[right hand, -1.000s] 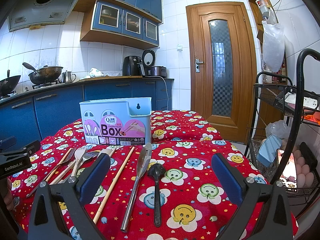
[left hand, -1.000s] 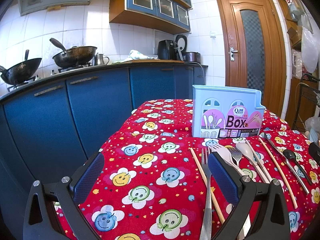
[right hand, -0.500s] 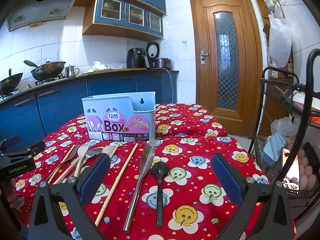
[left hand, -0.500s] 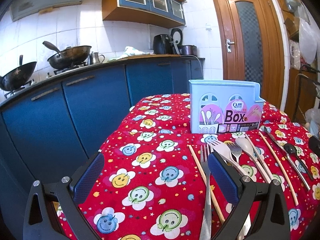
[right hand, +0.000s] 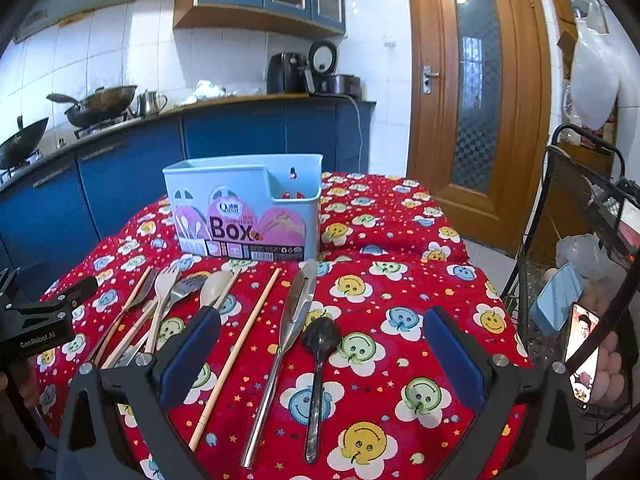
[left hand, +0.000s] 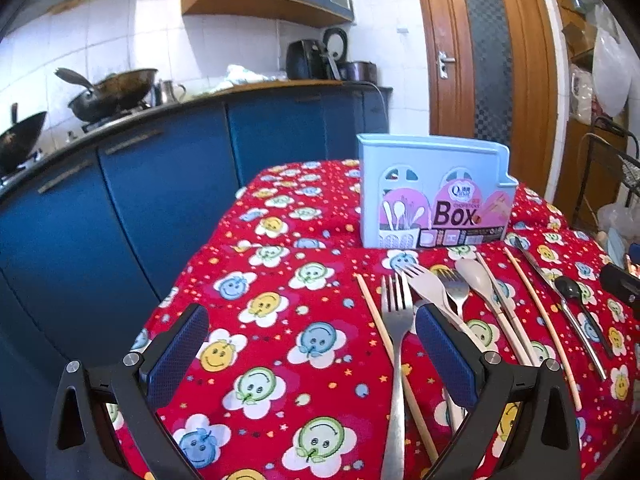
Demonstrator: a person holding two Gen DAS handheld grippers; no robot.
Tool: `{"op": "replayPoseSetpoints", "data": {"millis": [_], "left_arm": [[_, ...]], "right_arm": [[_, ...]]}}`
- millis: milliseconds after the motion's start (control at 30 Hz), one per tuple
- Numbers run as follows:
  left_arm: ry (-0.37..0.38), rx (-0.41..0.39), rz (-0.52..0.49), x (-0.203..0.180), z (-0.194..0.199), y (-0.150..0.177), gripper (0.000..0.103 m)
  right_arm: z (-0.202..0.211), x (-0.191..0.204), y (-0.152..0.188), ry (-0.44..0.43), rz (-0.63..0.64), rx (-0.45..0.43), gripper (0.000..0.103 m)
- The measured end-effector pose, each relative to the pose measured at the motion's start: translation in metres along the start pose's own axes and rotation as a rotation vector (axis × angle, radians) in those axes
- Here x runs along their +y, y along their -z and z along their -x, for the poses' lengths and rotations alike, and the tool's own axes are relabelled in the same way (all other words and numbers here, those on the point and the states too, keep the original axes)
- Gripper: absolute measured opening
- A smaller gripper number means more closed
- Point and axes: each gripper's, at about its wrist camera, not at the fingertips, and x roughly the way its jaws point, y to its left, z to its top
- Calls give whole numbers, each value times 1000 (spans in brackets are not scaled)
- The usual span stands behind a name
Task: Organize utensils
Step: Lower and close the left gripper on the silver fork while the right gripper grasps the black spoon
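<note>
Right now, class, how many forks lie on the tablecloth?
3. A steel fork lies leftmost, a cream fork next, a second steel fork just right of it. Others could hide beneath.

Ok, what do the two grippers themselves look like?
Both match: the left gripper and right gripper have black angular frames with silver screws and dark blue textured pads. In the right view, the left gripper's black body carries white "GenRobot.AI" lettering. No cables or sleeves show.

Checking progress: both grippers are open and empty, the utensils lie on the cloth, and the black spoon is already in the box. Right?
Not quite. The black spoon is not in the box; the right wrist view shows it lying on the cloth beside the other utensils. The rest holds.
</note>
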Motion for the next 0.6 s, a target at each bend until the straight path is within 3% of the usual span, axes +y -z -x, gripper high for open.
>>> {"op": "replayPoseSetpoints", "data": {"millis": [133, 367, 500, 600], "left_arm": [[37, 58, -9, -1, -9, -7, 103], [78, 164, -74, -9, -24, -20, 102], [148, 267, -52, -7, -38, -23, 102], [166, 316, -57, -7, -45, -24, 92]], "right_arm": [[-7, 1, -4, -8, 19, 50, 102], [-32, -8, -8, -30, -2, 215, 88], [-43, -10, -9, -45, 7, 287, 78], [-49, -9, -11, -69, 22, 331, 70]]}}
